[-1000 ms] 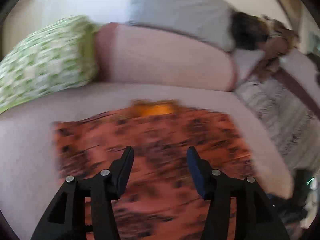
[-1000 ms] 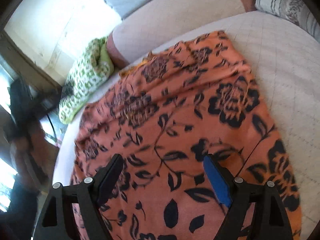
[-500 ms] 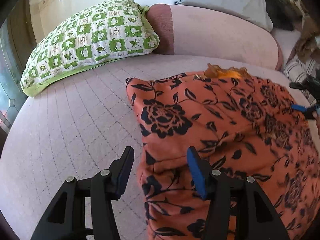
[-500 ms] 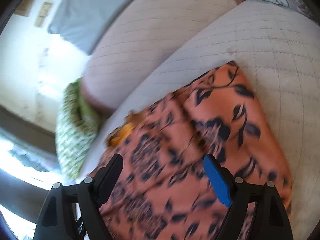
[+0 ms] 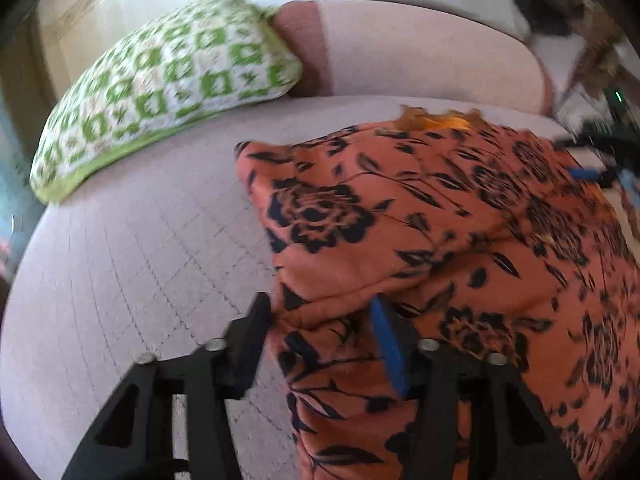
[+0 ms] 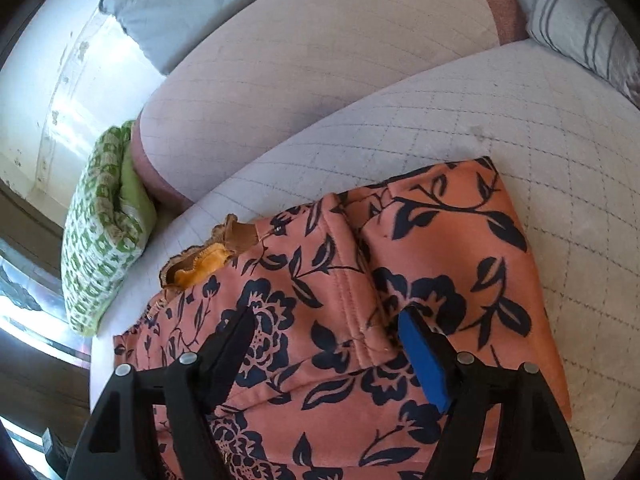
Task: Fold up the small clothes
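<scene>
Broadly, the orange floral garment (image 5: pixel 460 240) lies spread on the quilted sofa seat (image 5: pixel 140 260), in front of the sofa's backrest (image 6: pixel 320 60), and everything else is placed from that garment. A green checked cushion (image 5: pixel 160 84) sits well off the garment's left edge, against the backrest; a striped cushion (image 6: pixel 580 28) lies beyond its right edge. An orange frilled trim (image 6: pixel 208 260) peeks out at the garment's far edge, toward the backrest.

The garment's long axis appears to run from side to side along the seat, so each hand works one end. The left claw (image 5: pixel 318 316) straddles the garment's left edge, where the cloth bunches up into a ridge; its jaws are closing with that ridge between them, though a firm pinch cannot yet be confirmed. The right claw (image 6: pixel 326 328) hangs over the garment near its right end, above a stitched seam (image 6: pixel 352 280); its jaws stand apart, narrowing a little, with cloth below them rather than pinched.

Both claws point steeply down at the seat. The left looks nearer to a grasp, judging by the cloth already between its jaws.
</scene>
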